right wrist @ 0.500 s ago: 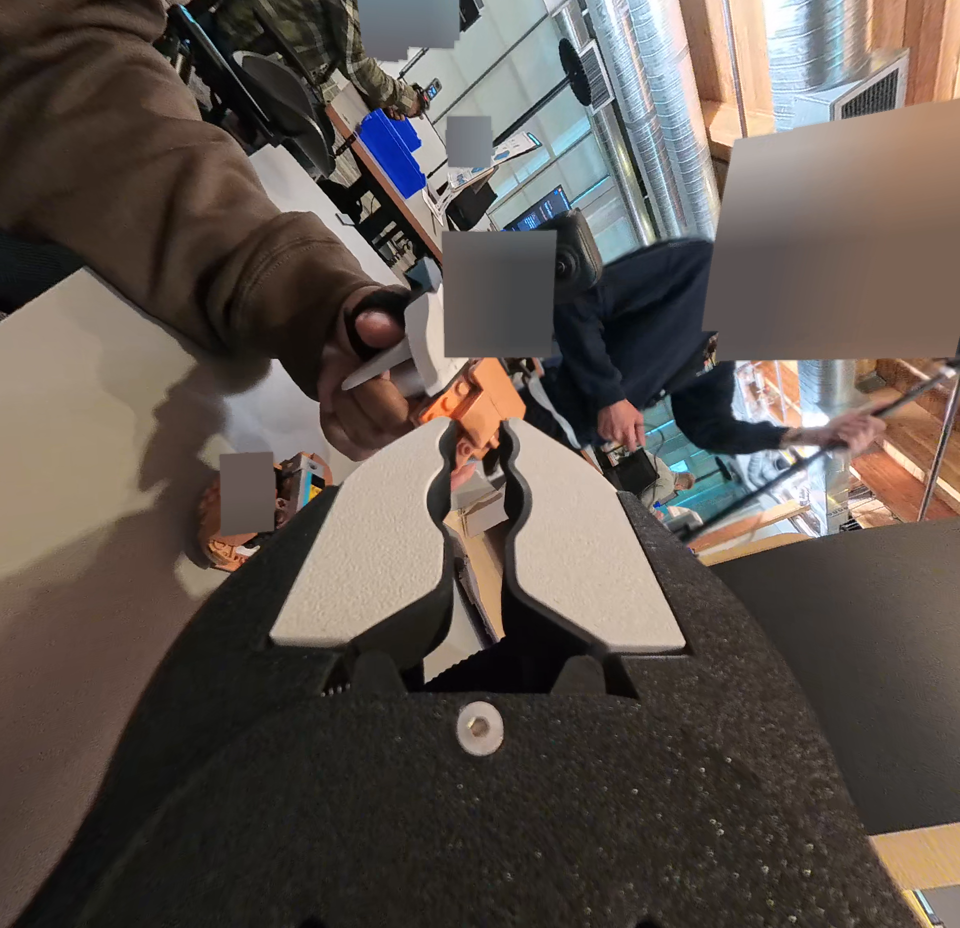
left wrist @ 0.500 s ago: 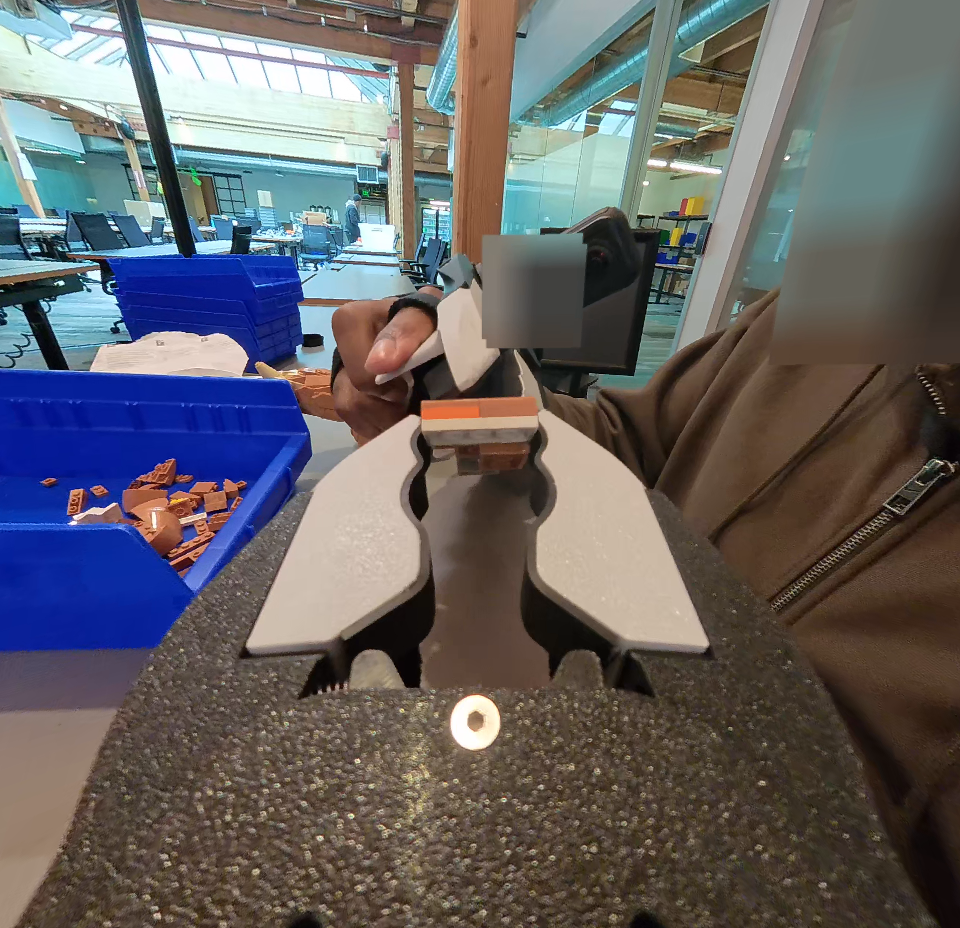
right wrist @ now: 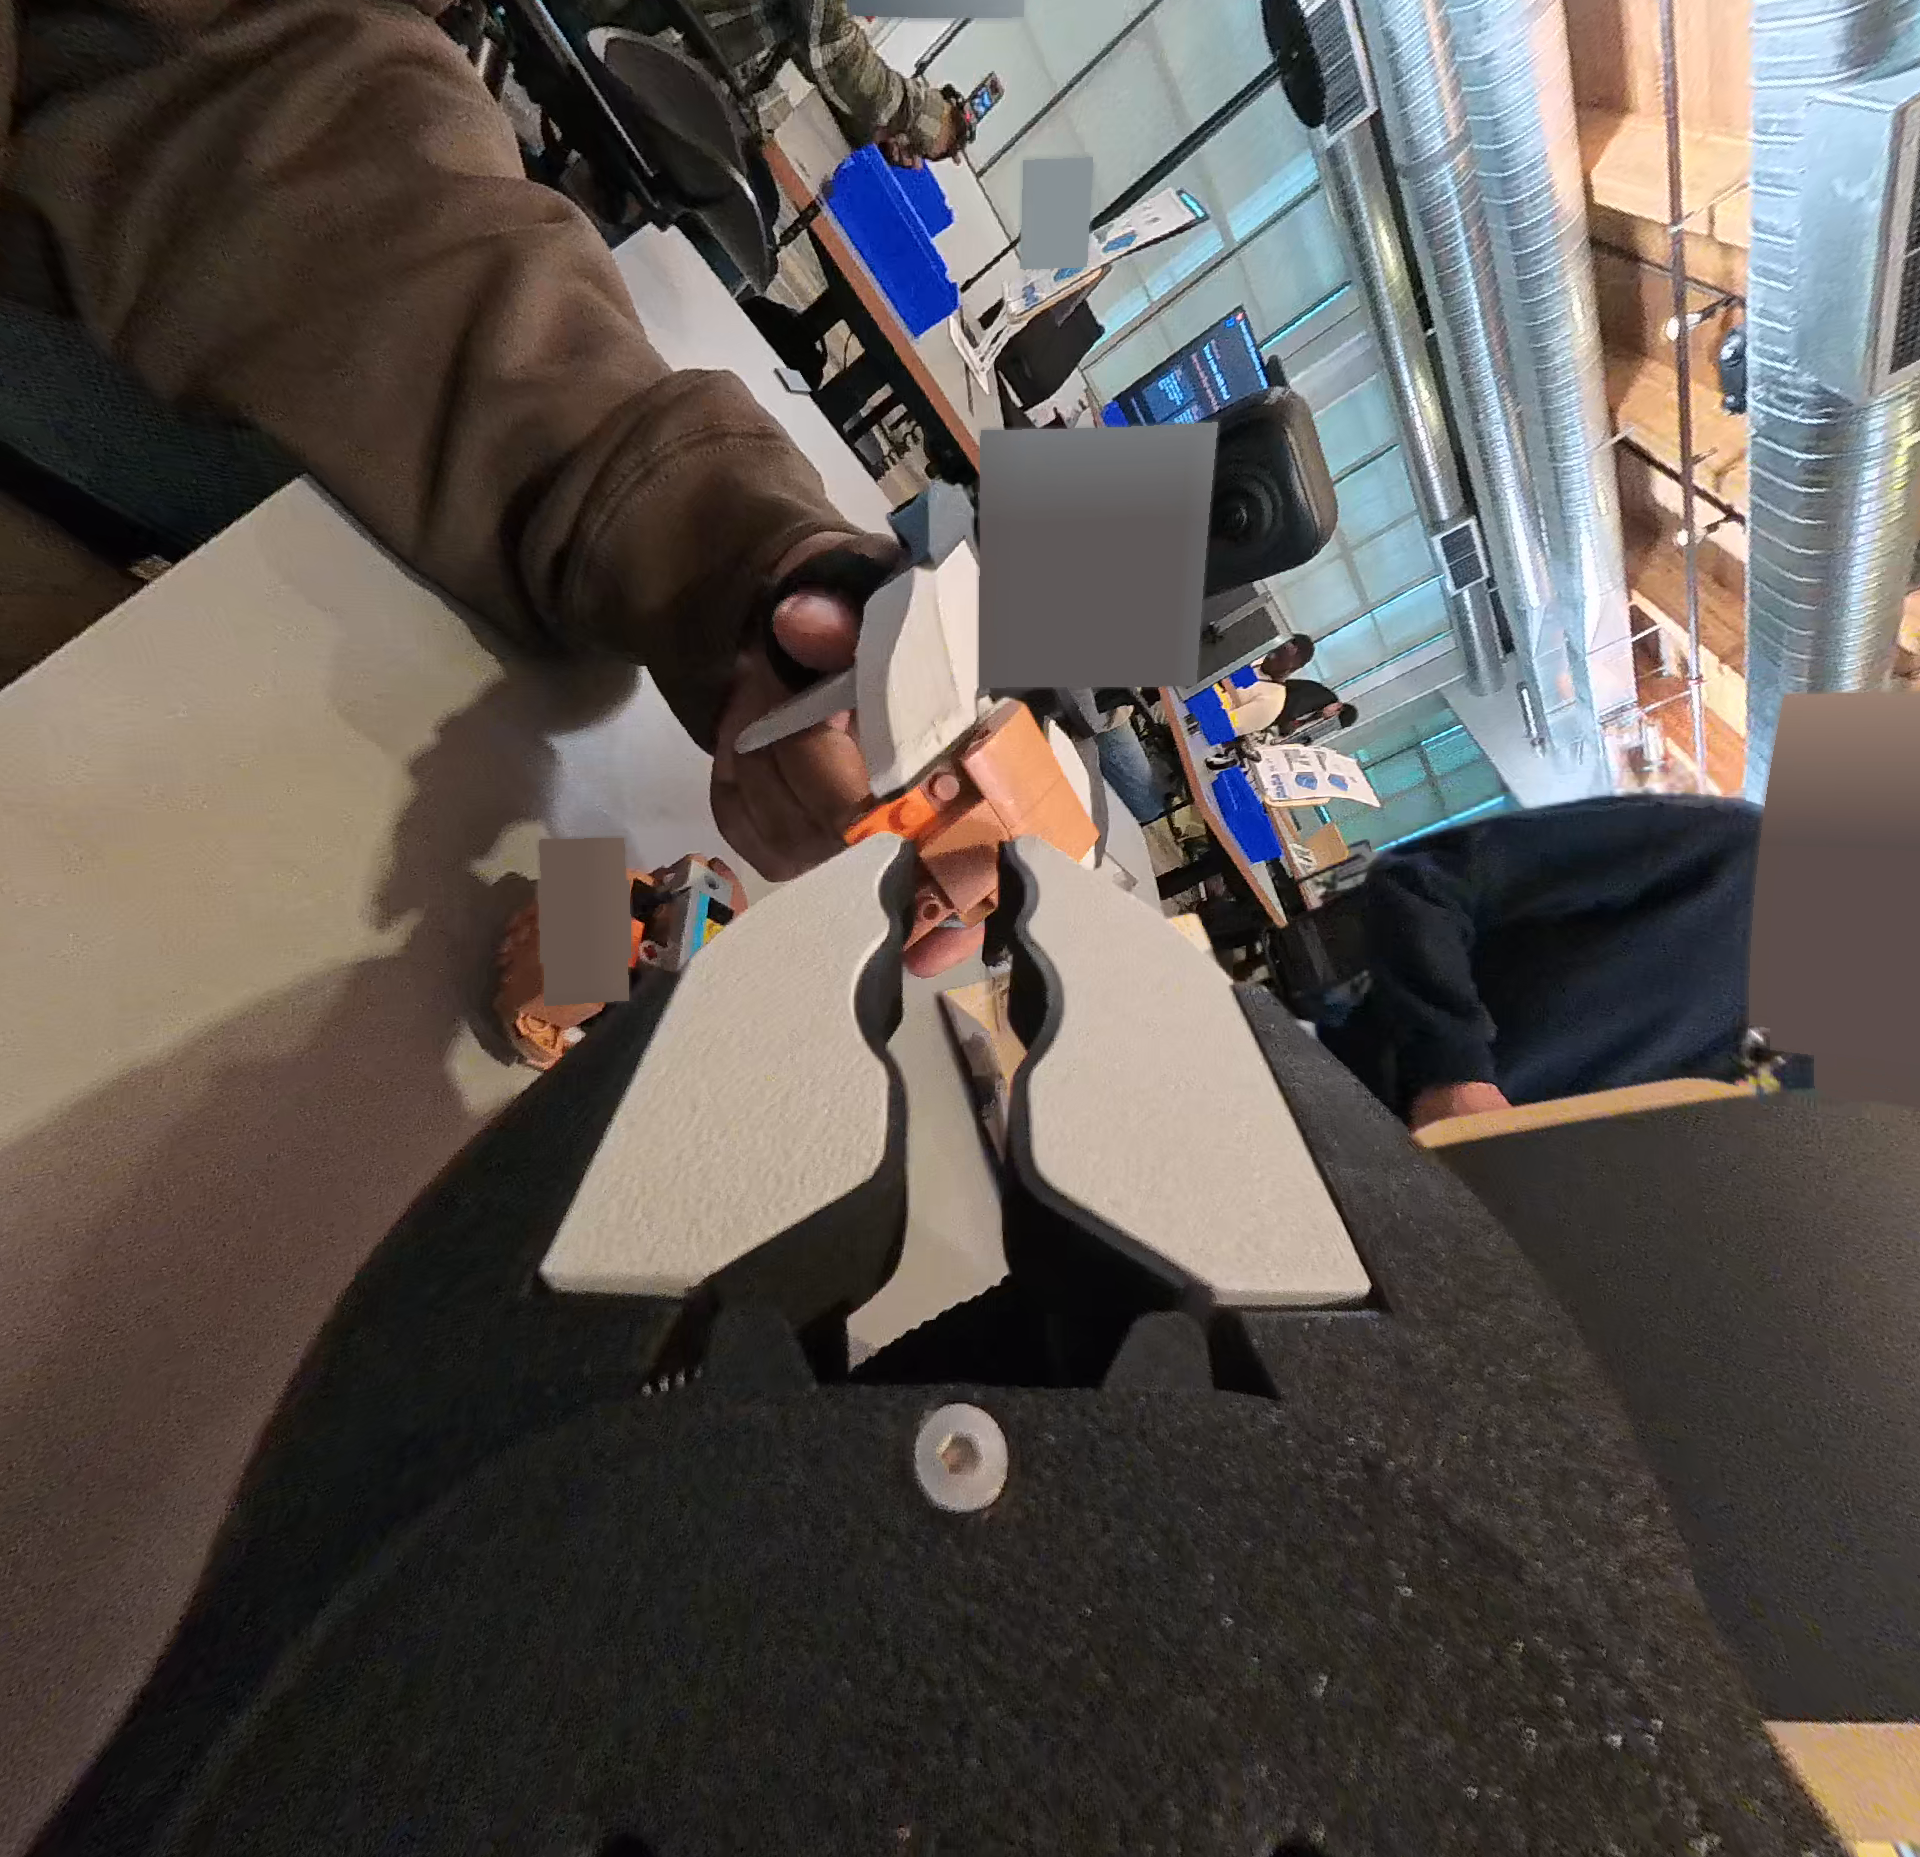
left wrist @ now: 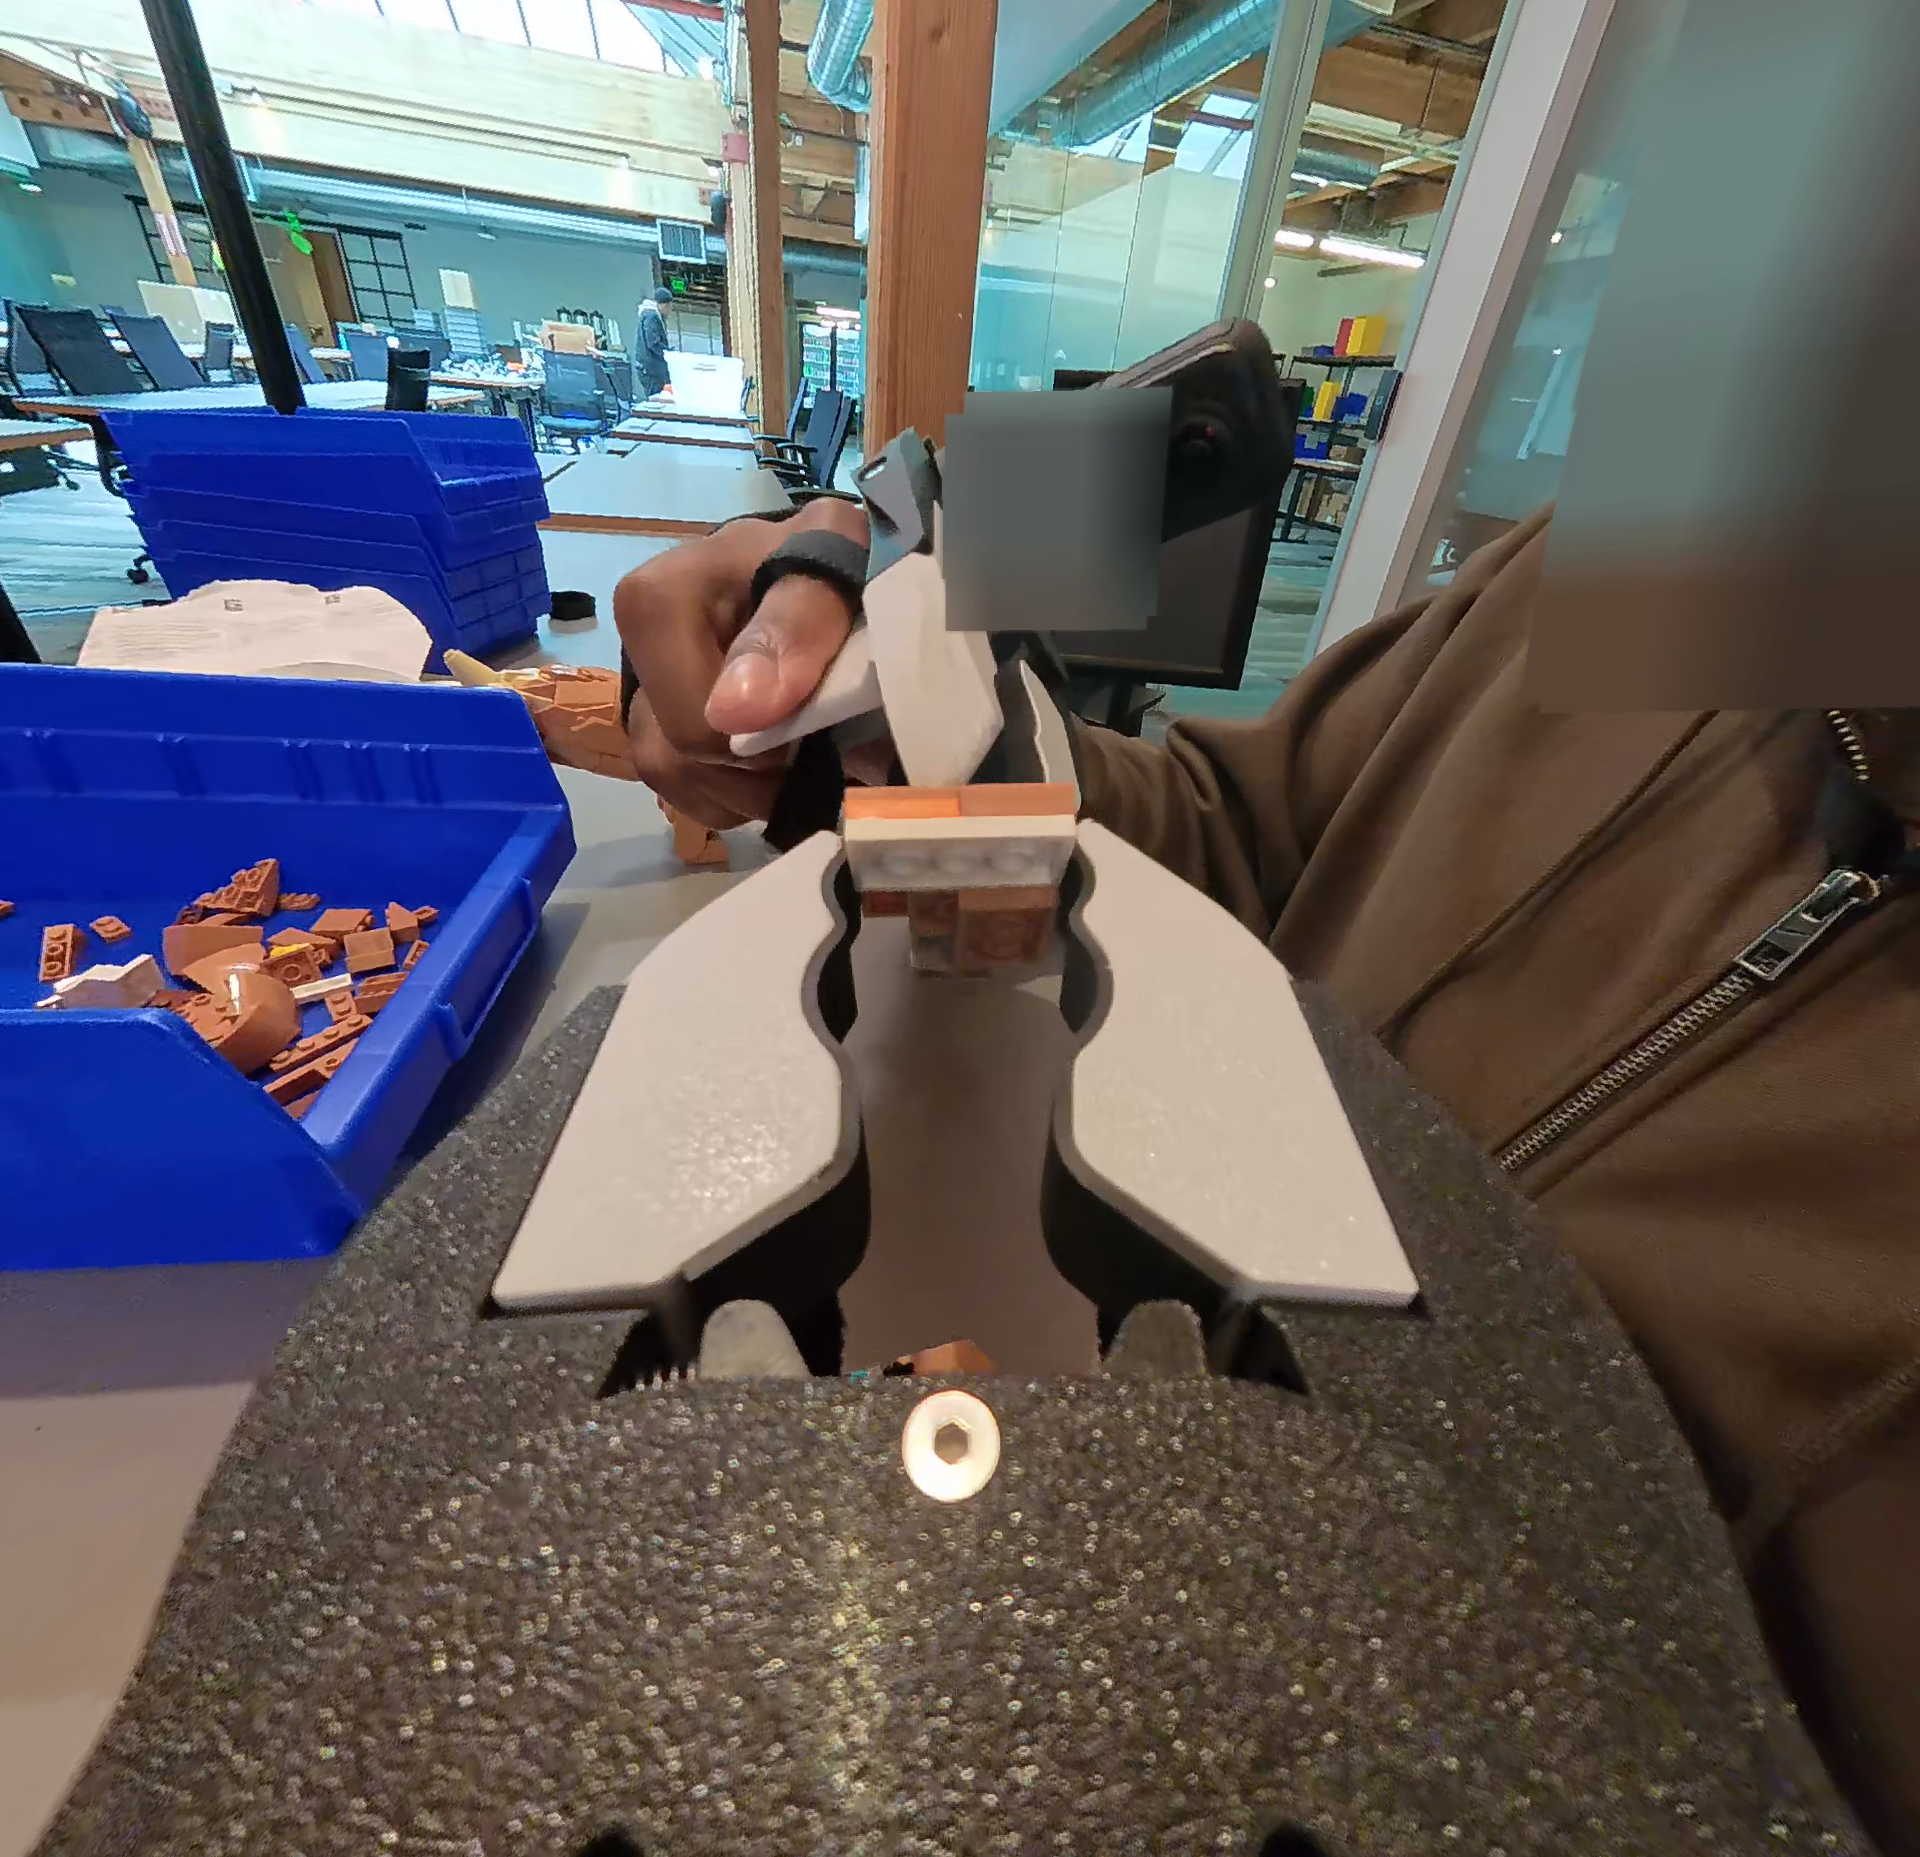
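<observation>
Over a grey table [left wrist: 83, 1392], both claws gripping brick assembly [left wrist: 961, 862], open-plan workshop.

Blue bin [left wrist: 447, 976] at 9 o'clock of the left wrist view, loose brown bricks [left wrist: 260, 976] inside. Stack of blue bins [left wrist: 343, 519] at 10 o'clock, white papers [left wrist: 260, 623] just in front of it. Brown brick model [left wrist: 582, 711] on the table beyond the bin's far corner. Wooden post [left wrist: 930, 176] at 12, black pole [left wrist: 208, 166] at 11. Right wrist view: grey table [right wrist: 208, 768] at 9, silver ducts [right wrist: 1455, 249] at 1, person in dark top [right wrist: 1558, 945] at 3.
</observation>
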Demonstrator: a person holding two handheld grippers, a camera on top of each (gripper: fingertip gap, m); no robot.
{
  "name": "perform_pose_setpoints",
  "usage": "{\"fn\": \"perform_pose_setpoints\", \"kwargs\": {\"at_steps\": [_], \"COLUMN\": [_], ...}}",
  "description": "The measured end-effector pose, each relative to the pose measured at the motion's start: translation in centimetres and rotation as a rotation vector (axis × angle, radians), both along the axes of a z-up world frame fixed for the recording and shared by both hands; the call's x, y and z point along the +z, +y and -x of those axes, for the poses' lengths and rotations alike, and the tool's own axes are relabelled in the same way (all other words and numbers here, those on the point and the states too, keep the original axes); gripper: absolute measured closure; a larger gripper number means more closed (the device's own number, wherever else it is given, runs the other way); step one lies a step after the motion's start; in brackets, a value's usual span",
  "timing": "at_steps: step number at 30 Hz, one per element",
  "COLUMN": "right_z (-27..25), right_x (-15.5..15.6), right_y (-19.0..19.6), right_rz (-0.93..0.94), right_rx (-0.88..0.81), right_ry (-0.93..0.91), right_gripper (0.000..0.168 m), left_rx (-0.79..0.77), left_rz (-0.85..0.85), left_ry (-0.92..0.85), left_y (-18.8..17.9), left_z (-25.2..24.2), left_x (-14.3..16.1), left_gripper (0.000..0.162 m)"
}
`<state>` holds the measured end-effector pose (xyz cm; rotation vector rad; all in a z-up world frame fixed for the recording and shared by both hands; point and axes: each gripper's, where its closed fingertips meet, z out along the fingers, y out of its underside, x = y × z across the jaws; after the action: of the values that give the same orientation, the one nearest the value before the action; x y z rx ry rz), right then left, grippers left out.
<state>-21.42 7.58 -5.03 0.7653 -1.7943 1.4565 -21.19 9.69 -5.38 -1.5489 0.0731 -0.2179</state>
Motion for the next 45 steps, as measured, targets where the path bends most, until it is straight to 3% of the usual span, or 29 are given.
{"fn": "perform_pose_setpoints", "kwargs": {"at_steps": [17,37,45], "right_z": [0.5,0.2,0.4], "right_x": [-0.5,-0.2,1.5], "right_y": [0.1,0.1,0.0], "right_rz": [-0.042,-0.034,0.092], "right_rx": [-0.025,-0.026,-0.061], "right_ry": [0.014,0.044,0.134], "right_gripper": [0.136,0.139,0.138], "left_rx": [-0.019,-0.012,0.022], "left_rz": [0.029,0.045,-0.033], "left_ry": [-0.048,-0.013,-0.021], "left_y": [0.4,0.4,0.1], "left_z": [-0.1,-0.2,0.2], "left_x": [-0.5,-0.7,0.6], "left_gripper": [0.125,0.125,0.125]}}
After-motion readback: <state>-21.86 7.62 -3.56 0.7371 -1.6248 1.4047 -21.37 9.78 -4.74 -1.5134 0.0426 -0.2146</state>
